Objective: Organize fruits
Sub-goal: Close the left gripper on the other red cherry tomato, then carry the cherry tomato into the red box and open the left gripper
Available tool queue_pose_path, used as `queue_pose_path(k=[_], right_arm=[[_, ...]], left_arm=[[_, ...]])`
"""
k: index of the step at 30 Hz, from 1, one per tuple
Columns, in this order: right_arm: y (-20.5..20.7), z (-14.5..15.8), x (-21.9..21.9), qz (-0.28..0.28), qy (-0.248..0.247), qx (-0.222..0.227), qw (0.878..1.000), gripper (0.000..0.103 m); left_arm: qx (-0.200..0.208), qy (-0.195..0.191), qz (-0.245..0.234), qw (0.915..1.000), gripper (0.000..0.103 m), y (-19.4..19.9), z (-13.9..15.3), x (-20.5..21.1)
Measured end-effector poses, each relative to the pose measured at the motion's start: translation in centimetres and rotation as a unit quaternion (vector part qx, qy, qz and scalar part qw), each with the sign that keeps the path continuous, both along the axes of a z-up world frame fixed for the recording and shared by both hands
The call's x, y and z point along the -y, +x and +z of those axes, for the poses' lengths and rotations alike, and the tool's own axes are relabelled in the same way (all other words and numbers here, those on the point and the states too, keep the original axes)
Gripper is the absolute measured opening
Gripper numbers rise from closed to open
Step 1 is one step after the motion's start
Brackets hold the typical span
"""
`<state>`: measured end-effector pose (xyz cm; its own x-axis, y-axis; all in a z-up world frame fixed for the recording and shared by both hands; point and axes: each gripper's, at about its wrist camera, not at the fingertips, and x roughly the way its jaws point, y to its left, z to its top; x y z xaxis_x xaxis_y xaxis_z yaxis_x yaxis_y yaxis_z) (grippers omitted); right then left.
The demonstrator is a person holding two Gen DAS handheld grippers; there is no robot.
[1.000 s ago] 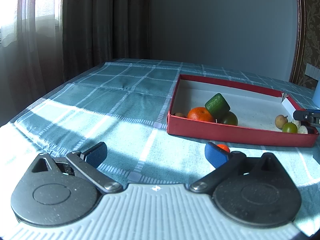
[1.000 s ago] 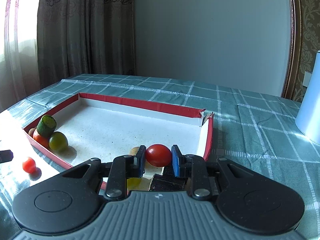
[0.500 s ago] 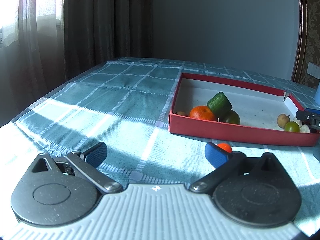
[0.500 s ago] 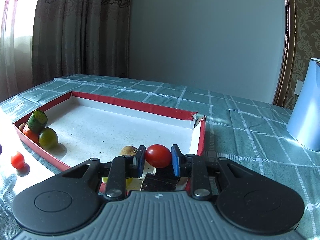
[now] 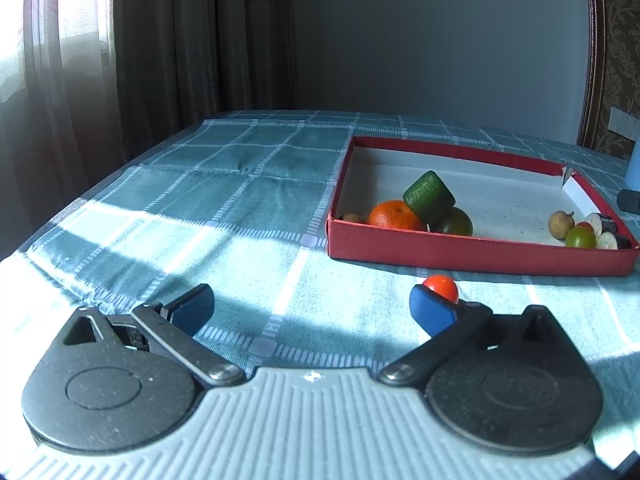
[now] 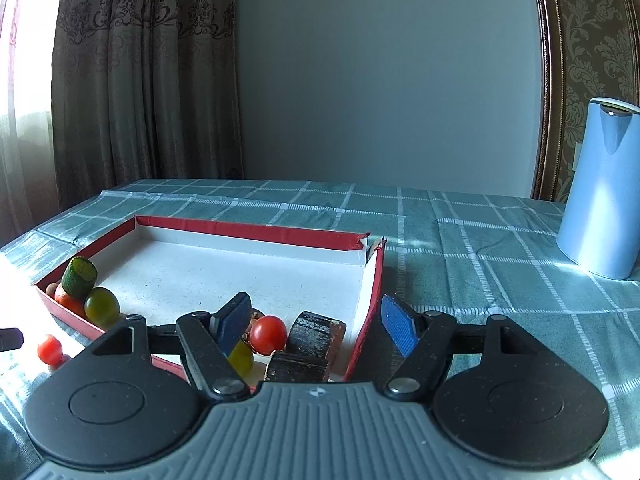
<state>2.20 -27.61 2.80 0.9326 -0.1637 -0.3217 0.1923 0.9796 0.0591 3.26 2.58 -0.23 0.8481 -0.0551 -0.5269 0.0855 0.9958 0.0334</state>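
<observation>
My right gripper (image 6: 316,316) hovers over the near right corner of the red box (image 6: 256,232). Its jaws are opening, and the pads touch nothing. Below them a red tomato (image 6: 268,334) lies free on the box floor, beside dark eggplant pieces (image 6: 316,336) and a yellow-green fruit (image 6: 240,356). My left gripper (image 5: 312,308) rests open and empty low over the cloth. A small red tomato (image 5: 440,286) sits on the cloth just beyond its right fingertip, outside the box (image 5: 480,252).
An orange (image 5: 394,216), a cucumber chunk (image 5: 428,196) and a green tomato (image 5: 456,222) crowd the box's left corner. On the checked tablecloth to the right stands a light blue jug (image 6: 600,200). Curtains hang behind the table's left side.
The right gripper's jaws have parted and let go of the red tomato, which now lies in the box corner. The right gripper has drawn back a little. The left gripper has stayed put.
</observation>
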Motion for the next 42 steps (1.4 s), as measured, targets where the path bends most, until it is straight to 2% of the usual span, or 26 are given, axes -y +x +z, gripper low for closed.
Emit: queue_pose_path(k=[4,6,9,12,16,18,19,25,28,30,34,42], right_arm=[[-3.2,0.1,0.6,0.021,0.036,0.011,0.999,0.074],[-4.7,-0.4,0.6,0.032,0.041,0.009,0.999,0.078],[-6.4,-1.5,0.8,0.039,0.055,-0.001,0.998,0.078],[-7.1,-2.6,1.2,0.045,0.082,-0.010,0.996,0.078],[-7.4,-3.0,1.8,0.043,0.109,-0.004,0.993,0.078],[-7.3,-3.2,2.2,0.044,0.119,-0.006,0.992,0.078],[-7.3,-3.2,2.4,0.044,0.125,-0.007,0.991,0.078],[-7.4,-3.4,2.8,0.040,0.140,-0.005,0.989,0.078],[-7.3,-3.4,2.8,0.040,0.140,-0.006,0.989,0.078],[-7.3,-3.4,2.8,0.039,0.140,-0.007,0.989,0.081],[-7.3,-3.4,2.9,0.038,0.142,-0.008,0.989,0.081],[-7.2,-3.5,3.0,0.036,0.145,-0.009,0.989,0.081]], left_arm=[[0.016,0.040,-0.021,0.9988,0.103,-0.4,0.2,1.8],[0.015,0.038,-0.030,0.9987,0.103,-0.3,0.5,2.6],[0.007,0.042,-0.043,0.9982,0.103,0.3,0.6,4.1],[-0.014,0.056,-0.037,0.9977,0.103,1.7,0.1,5.5],[-0.055,0.045,-0.029,0.9971,0.102,3.6,-0.8,5.9],[-0.062,0.021,-0.032,0.9973,0.093,3.8,-0.8,5.5],[-0.062,0.014,-0.033,0.9974,0.092,3.8,-0.8,5.3],[-0.049,0.011,-0.046,0.9977,0.071,2.8,-0.7,5.6],[-0.045,0.008,-0.059,0.9972,0.056,2.4,-0.6,5.8],[-0.044,0.004,-0.063,0.9970,0.042,2.2,-0.6,5.9],[-0.039,0.008,-0.071,0.9967,0.025,1.8,-0.5,6.2],[-0.040,-0.006,-0.061,0.9973,0.024,1.7,-0.4,5.6]])
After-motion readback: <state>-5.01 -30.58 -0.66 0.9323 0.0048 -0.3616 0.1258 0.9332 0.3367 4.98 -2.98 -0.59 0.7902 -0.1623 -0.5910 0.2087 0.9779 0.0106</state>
